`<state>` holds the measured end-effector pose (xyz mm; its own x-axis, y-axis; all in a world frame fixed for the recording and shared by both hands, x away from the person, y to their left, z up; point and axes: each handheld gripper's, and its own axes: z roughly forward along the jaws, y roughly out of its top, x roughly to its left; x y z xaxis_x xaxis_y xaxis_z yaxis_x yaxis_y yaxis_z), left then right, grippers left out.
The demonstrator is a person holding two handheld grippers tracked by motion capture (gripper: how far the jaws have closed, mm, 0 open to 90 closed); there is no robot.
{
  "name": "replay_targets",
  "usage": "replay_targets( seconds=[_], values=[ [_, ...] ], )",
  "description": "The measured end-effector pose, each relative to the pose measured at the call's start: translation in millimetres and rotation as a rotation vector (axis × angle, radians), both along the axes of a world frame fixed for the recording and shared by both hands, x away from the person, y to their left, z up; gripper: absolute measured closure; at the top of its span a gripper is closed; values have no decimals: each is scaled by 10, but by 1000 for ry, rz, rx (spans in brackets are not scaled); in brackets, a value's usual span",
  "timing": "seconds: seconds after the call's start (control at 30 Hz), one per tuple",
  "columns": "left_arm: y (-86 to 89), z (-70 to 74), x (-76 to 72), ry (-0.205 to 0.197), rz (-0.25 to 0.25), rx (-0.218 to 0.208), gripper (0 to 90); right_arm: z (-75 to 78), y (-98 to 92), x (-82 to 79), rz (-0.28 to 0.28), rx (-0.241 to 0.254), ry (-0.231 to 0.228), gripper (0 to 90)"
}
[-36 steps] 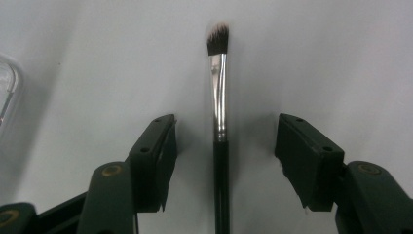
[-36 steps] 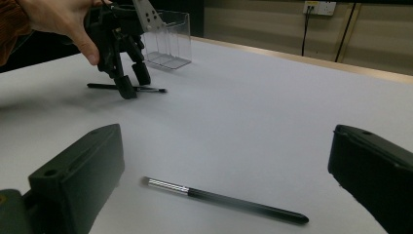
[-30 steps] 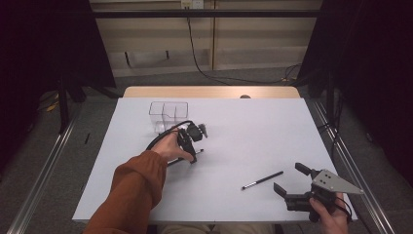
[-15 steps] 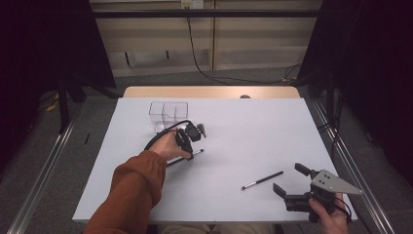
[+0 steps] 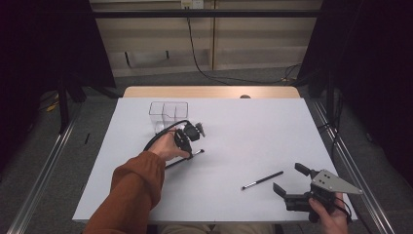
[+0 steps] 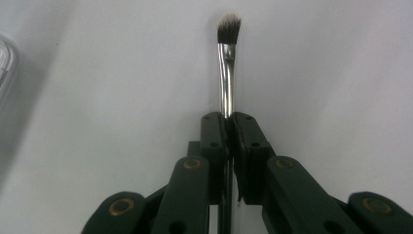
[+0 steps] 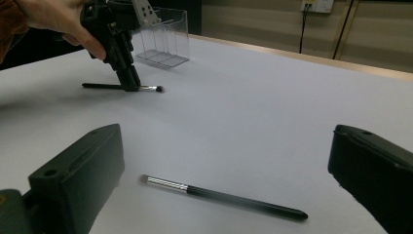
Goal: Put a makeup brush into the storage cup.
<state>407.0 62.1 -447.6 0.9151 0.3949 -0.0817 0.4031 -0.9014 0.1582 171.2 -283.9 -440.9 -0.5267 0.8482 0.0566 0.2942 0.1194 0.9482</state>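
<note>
left fingers: my left gripper (image 5: 191, 146) has just been closing and its fingers (image 6: 214, 141) now pinch the makeup brush (image 6: 226, 73) on the silver ferrule, just behind the bristles, pads pressed on both sides

brush in hand: it lies flat on the white tabletop (image 5: 253, 131), left of the middle, near the far-left corner but not at it; I judge it is not lifted yet, since in the right gripper view the handle rests along the surface

long axis: in the left gripper view the brush runs straight ahead between the fingers, bristle tip pointing away from me and handle trailing back under the gripper; in the high view the handle slants toward the near-left edge and the tip toward the middle

clear organizer: the clear organizer (image 5: 168, 113) stands just beyond my left hand (image 5: 168, 145), toward the far edge; the move I expect turns on this, because the brush lies level and the compartments open upward, so I judge the wrist must tip the brush upright before it goes in

right fingers: my right gripper (image 5: 298, 183) sits near the near-right corner, fingers spread wide with nothing between them

second brush: the second brush (image 5: 263, 180) lies just ahead of the right fingers, toward the middle, its long axis crosswise to them; the right hand (image 5: 327, 217) is plainly the nearer one
</note>
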Motion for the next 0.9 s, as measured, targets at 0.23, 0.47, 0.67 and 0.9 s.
replay_targets(
  seconds=[0.23, 0.47, 0.67, 0.9],
  values=[
    [74, -13, 5, 11, 44, -65, 845, 0, -2, 1, -4, -1, 2, 0],
    [95, -2, 20, 16, 55, -71, 846, 0, -2, 4, -3, -4, 0, 0],
    [167, 16, 55, -2, 91, -95, 846, -1, -6, 6, -4, -3, 0, 0],
    [250, 74, 74, -23, 114, -155, 847, -1, -3, 7, -5, -3, 2, 0]
  ],
)
